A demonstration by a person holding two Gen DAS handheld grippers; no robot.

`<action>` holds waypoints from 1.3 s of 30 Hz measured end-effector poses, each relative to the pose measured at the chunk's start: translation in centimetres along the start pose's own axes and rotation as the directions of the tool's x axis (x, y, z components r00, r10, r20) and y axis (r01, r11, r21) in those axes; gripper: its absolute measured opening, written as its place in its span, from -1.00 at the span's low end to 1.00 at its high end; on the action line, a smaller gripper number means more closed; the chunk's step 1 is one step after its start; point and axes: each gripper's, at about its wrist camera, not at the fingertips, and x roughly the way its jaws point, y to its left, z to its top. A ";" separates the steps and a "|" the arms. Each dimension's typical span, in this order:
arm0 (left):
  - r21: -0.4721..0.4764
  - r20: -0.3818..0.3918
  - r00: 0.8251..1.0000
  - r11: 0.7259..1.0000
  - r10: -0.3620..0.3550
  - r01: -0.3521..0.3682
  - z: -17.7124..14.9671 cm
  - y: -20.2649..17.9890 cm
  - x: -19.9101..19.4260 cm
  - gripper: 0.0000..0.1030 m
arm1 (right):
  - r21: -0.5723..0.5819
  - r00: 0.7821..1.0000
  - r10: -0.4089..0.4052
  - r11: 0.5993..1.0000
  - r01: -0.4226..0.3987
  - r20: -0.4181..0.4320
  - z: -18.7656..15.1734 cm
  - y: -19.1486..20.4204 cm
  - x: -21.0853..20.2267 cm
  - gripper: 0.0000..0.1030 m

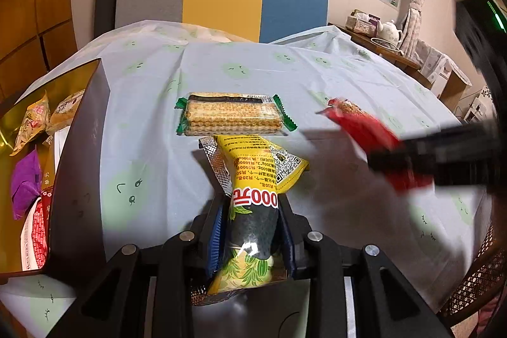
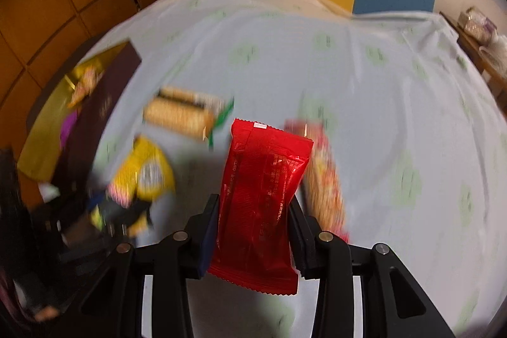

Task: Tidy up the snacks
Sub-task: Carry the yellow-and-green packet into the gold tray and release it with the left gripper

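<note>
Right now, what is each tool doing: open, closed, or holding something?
Left tool: closed on the yellow snack packet.
Right tool: closed on the red snack packet.

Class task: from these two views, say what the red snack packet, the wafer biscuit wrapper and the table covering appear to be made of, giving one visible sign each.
Red snack packet: probably glossy plastic film; shiny highlights, crimped serrated ends.
Wafer biscuit wrapper: clear plastic film with green ends; the biscuits show through it.
Table covering: seemingly a thin plastic sheet, pale blue with green prints; it holds sharp creases and has a faint sheen, though fabric cannot be ruled out.
</note>
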 end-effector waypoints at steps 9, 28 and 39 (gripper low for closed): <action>0.003 -0.005 1.000 1.000 0.005 -0.005 0.1 -0.1 0.0 -0.36 | 0.077 1.000 -0.026 0.997 0.025 0.008 -3.7 -0.1 1.3 -0.09; -0.129 0.027 0.997 0.988 -0.078 0.081 3.8 4.3 -5.6 -0.48 | 0.061 0.992 -0.060 0.997 0.054 0.111 -5.0 0.7 1.4 -0.09; -0.582 -0.044 0.990 0.802 0.137 -0.137 3.0 22.9 -10.6 -0.48 | 0.061 0.991 -0.061 0.997 0.054 0.117 -5.2 0.6 1.2 -0.08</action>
